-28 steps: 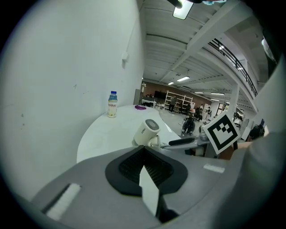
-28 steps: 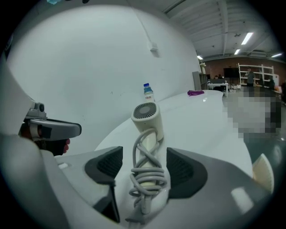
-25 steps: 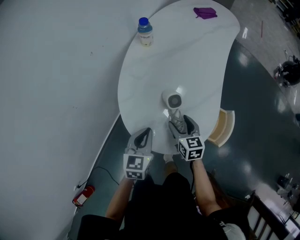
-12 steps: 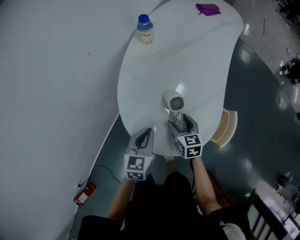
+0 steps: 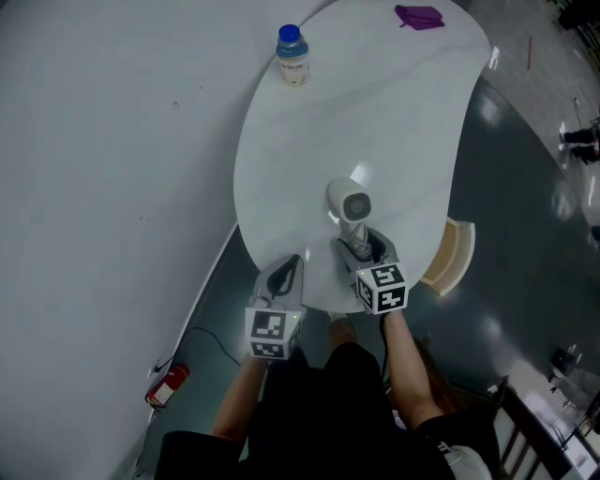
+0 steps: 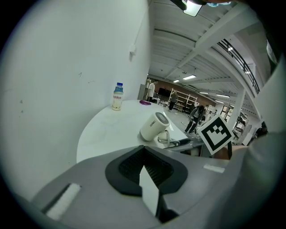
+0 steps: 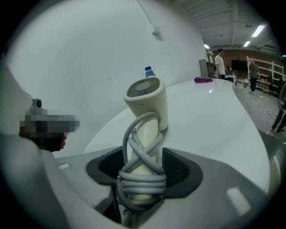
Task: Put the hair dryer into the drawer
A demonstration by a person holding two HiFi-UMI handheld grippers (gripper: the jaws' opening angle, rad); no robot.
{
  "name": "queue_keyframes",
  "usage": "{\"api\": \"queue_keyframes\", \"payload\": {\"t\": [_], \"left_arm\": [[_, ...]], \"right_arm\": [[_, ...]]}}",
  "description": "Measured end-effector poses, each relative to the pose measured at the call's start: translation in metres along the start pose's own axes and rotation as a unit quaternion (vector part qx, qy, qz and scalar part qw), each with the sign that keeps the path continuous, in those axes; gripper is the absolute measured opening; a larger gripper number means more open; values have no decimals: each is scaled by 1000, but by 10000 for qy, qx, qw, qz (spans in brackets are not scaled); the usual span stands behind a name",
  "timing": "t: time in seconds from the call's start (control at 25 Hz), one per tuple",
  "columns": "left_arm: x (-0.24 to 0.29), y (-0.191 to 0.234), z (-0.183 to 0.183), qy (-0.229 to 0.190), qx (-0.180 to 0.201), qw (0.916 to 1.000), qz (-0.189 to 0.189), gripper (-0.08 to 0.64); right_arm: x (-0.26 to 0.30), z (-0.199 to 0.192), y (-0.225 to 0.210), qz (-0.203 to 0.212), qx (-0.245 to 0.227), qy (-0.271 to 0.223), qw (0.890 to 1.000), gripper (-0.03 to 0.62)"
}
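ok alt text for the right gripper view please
A cream plastic hair dryer, grey cord wound round its handle, rests on a white rounded table between the jaws of the right gripper, which have just been closing onto it. Behind it are a blue-capped bottle and a white wall.

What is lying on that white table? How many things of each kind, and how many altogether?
hair dryer: 1
bottle with a blue cap: 1
small purple item, too far off to identify: 1
Total: 3
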State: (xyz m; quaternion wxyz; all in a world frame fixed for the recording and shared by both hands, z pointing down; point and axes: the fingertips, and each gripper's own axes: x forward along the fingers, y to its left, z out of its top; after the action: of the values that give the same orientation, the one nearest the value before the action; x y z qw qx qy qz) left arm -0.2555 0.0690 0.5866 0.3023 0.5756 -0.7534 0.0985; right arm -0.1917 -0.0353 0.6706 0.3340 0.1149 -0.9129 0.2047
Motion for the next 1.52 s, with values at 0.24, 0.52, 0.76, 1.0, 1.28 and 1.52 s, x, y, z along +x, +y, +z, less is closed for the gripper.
{"api": "queue_keyframes", "payload": {"t": [0.24,0.52,0.76,1.0,1.28,1.52], "left_arm": [[-4,-2,1,-6,11,10000,10,8],[-10,-14,16,-113,130,9999,-15,8],[-17,-23,25,-161,309,9994,-77,8],[-20,-42,36,-259,487,9983,-189,8],[-14,-77,55,-348,722,9958,-437,8],[1,-121,71,-387,988,9917,-719,8]], "right_arm": [[-7,8,4,93,169,-229,9996,262],[-18,20,4,214,415,-363,9982,255],[-35,17,-1,151,733,-440,9962,253],[-62,21,-8,91,855,-658,9941,253],[-102,27,-26,-128,943,-884,9915,253],[-144,28,-57,-340,1176,-1125,9861,253]]}}
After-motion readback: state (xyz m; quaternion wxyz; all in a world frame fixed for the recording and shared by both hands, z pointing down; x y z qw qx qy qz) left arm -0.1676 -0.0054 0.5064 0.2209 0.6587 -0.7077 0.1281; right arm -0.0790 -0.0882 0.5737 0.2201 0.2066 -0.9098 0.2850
